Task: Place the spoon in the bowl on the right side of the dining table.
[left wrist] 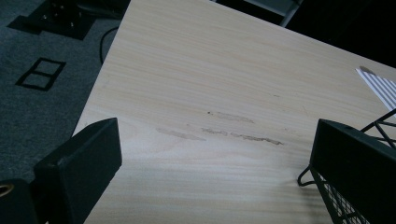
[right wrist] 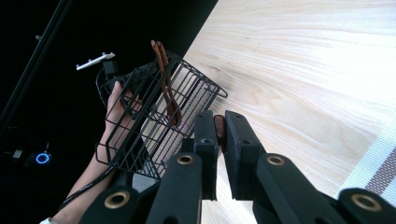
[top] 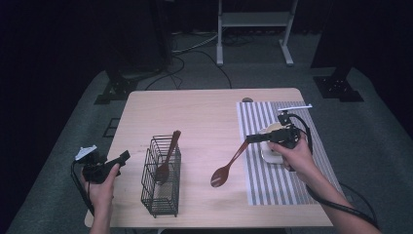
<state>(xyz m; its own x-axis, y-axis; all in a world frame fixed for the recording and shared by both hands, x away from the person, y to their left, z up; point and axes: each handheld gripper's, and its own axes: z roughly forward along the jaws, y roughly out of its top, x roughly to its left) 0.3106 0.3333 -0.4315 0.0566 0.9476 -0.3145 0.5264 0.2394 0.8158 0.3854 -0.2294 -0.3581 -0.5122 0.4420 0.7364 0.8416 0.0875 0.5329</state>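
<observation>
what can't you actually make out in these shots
- Bowl of the held spoon: in the right gripper view the right tongs cover all but a sliver of handle.
- White object on the striped mat: in the high view the right hand and tongs cover most of it, so what it is stays unclear.
- Wire basket: cut off by the left gripper view's edge.

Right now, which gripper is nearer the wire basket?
Left. The left gripper hovers just beside the wire basket, jaws open, one wire corner by a jaw. The right gripper is across the table at the striped mat, shut on a wooden spoon.
</observation>
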